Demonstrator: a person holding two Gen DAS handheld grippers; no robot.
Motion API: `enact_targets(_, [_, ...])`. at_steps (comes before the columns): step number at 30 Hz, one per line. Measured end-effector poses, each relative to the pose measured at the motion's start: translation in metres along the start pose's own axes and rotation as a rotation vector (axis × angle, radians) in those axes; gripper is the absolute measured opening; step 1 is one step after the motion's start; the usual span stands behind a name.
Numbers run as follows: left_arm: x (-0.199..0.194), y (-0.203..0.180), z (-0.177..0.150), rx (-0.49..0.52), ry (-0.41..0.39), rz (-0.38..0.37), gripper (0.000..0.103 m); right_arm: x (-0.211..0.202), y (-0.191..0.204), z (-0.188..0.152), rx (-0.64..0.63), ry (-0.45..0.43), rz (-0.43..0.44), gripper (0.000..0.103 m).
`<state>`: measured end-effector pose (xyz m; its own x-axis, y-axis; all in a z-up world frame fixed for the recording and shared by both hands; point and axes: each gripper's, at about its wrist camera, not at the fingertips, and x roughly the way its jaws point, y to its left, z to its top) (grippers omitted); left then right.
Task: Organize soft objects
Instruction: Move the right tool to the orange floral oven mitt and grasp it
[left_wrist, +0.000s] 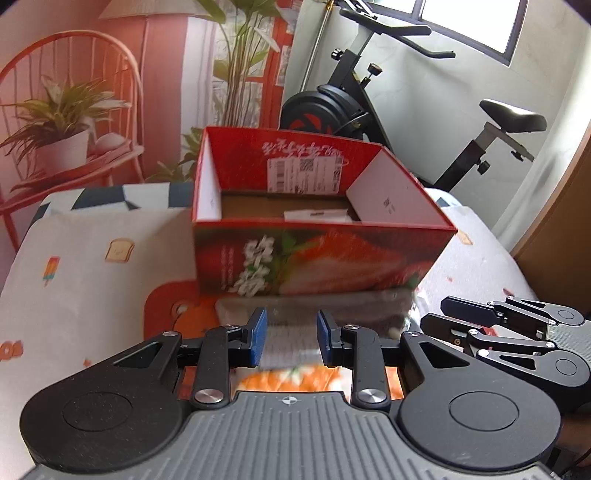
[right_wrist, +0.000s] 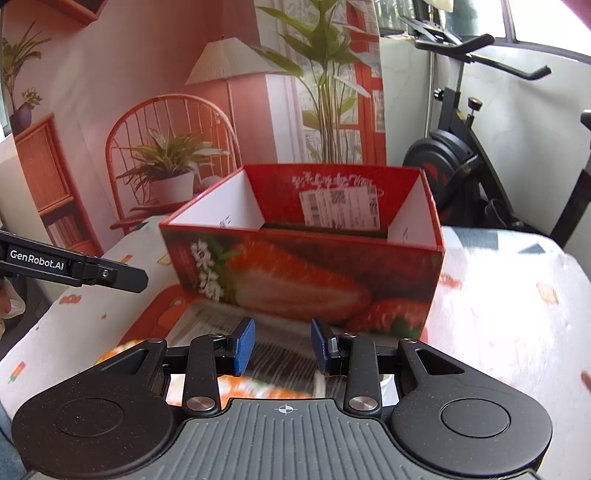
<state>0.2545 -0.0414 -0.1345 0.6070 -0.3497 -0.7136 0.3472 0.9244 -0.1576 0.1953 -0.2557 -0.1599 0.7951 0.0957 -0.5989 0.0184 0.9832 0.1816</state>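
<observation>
Left gripper (left_wrist: 291, 338) and right gripper (right_wrist: 282, 345) are both standing with blue pads apart, nothing clamped. A blurred, flat printed packet (left_wrist: 314, 314) is lying just beyond both, long axis crosswise, before the open red strawberry-printed cardboard box (right_wrist: 306, 280). Neither gripper looks nearer.

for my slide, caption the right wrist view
Right tool hovers over a blurred packet, facing an open strawberry-print box.

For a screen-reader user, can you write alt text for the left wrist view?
An open red strawberry-print cardboard box stands on a patterned cloth, straight ahead of the left gripper, whose blue pads are parted over a blurred packet. The right gripper reaches in from the right; an exercise bike stands behind.
</observation>
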Motion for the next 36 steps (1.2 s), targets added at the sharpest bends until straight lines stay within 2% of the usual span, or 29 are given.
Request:
enact_targets(6, [-0.014,0.004,-0.039,-0.033,-0.001,0.003,0.031,-0.017,0.014,-0.032,0.049,-0.007,0.013,0.032])
enact_targets(11, [-0.009,0.011,-0.055,-0.092,0.017,-0.012,0.031,-0.026,0.014,-0.052,0.106,-0.007,0.008,0.036])
enact_targets(14, [-0.001,0.021,-0.055,-0.131,0.036,-0.008,0.032,-0.026,0.01,-0.058,0.124,0.014,-0.009,0.039])
enact_targets(16, [0.003,0.028,-0.055,-0.154,0.041,-0.007,0.037,-0.025,0.006,-0.061,0.137,0.021,-0.024,0.044])
enact_targets(20, [0.012,0.036,-0.057,-0.196,0.067,-0.018,0.039,-0.022,-0.003,-0.068,0.184,0.039,-0.015,0.047])
enact_targets(24, [0.02,0.044,-0.062,-0.272,0.074,-0.08,0.049,-0.016,-0.005,-0.072,0.198,0.064,-0.008,0.048])
enact_targets(27, [0.025,0.047,-0.065,-0.321,0.079,-0.108,0.05,-0.011,-0.007,-0.073,0.214,0.081,-0.001,0.051])
enact_targets(36, [0.038,0.041,-0.059,-0.277,0.102,-0.09,0.05,0.007,-0.009,-0.075,0.228,0.117,0.024,0.055])
